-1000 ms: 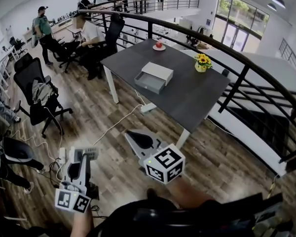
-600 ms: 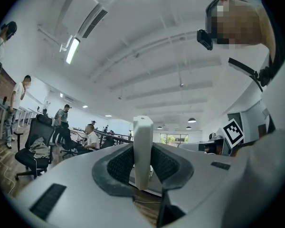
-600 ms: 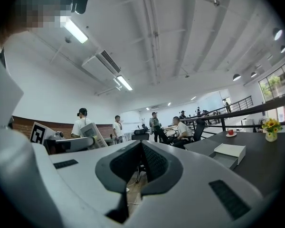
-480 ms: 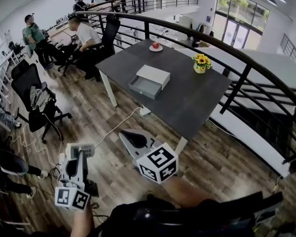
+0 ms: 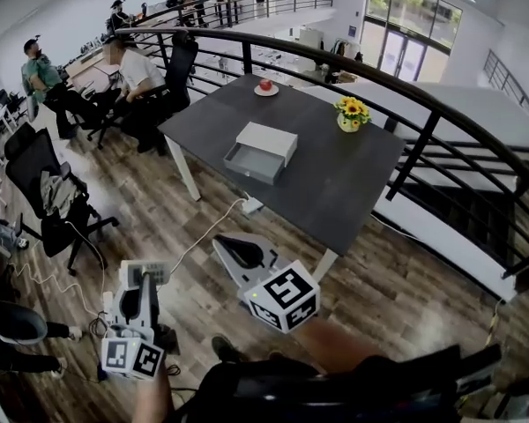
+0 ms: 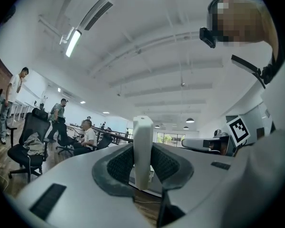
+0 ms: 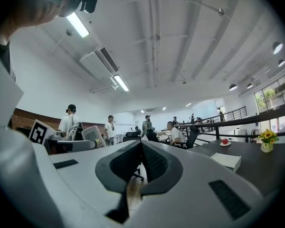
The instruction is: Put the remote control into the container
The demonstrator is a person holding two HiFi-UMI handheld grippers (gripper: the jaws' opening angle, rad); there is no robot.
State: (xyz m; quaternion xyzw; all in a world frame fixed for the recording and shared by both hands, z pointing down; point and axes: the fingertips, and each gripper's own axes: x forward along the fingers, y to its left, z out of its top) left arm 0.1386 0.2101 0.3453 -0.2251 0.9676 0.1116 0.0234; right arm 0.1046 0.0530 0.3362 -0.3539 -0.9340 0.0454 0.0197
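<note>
Left gripper (image 5: pixel 146 277): we read it as clamped on the remote control (image 6: pixel 143 148), which stands upright between its two jaws, both pads against its sides, its top end rising above them.
Right gripper (image 5: pixel 230 244): we see its jaws pressed together with nothing between them; it is held low in front of the person, pointing toward the table.
Remote control location: in the left gripper, over the wooden floor (image 5: pixel 203 218), well apart from the table (image 5: pixel 335 183) and not in the container.
Container (image 5: pixel 266 139): a white box on the dark table top, near its left part; we note its grey drawer is pulled out toward the table's near edge.
Other items on table: a red apple (image 5: pixel 265 85) on a small plate at the far end; a pot of yellow flowers (image 5: pixel 352 110) near the right edge.
Surroundings: a curved black railing (image 5: pixel 406 86) runs behind the table; a white cable (image 5: pixel 213 217) lies on the floor by the table leg; we see seated people and office chairs at the far left.
</note>
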